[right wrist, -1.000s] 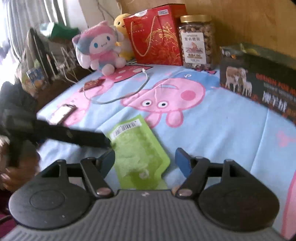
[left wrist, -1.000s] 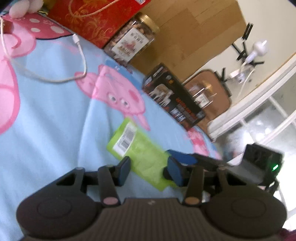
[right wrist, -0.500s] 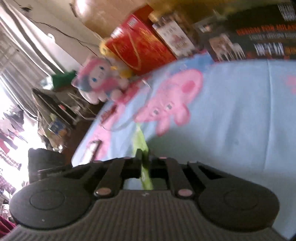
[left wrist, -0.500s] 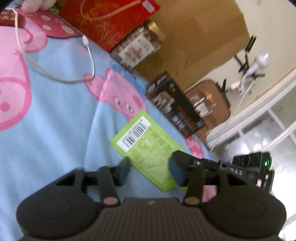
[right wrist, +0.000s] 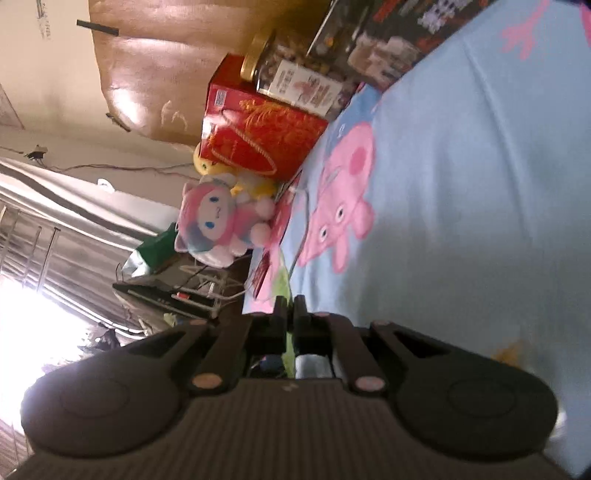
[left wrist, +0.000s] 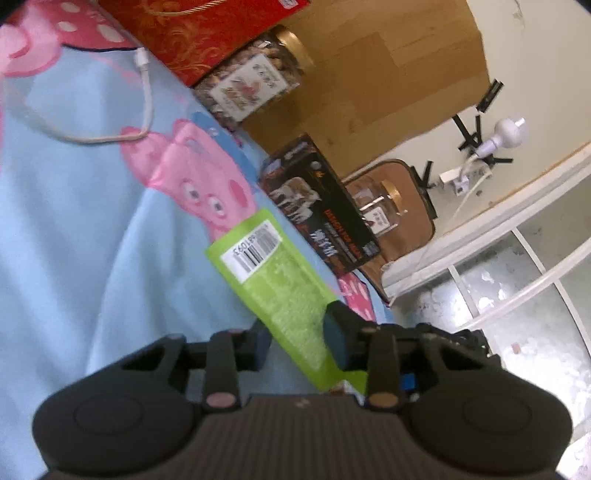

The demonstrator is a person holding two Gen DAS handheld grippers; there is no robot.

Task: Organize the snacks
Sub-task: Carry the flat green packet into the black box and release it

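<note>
Green pouch (left wrist: 273,288), a flat snack pack, is lifted off a pale blue bedsheet (left wrist: 74,221) printed with pink cartoon pigs. In the left wrist view its back faces the camera, showing a white barcode sticker whose digits are too blurred to read and fine print that cannot be made out. The left gripper (left wrist: 298,345) has just been closing; its pads now stand a narrow gap apart with the pouch between them, its edges meeting both pads. Only this view shows a white charging cable (left wrist: 147,92) and a second jar (left wrist: 380,210) behind a black box (left wrist: 317,206) with orange lettering, illegible here. In the right wrist view, rolled sideways, the pouch appears edge-on as a thin green strip, pinched in the fully closed right gripper (right wrist: 290,314). Only that view shows a pink plush toy (right wrist: 218,221). Both views show a red gift bag (left wrist: 207,33) with gold swirls and a gold-lidded nut jar (left wrist: 255,81); its label is unreadable.
</note>
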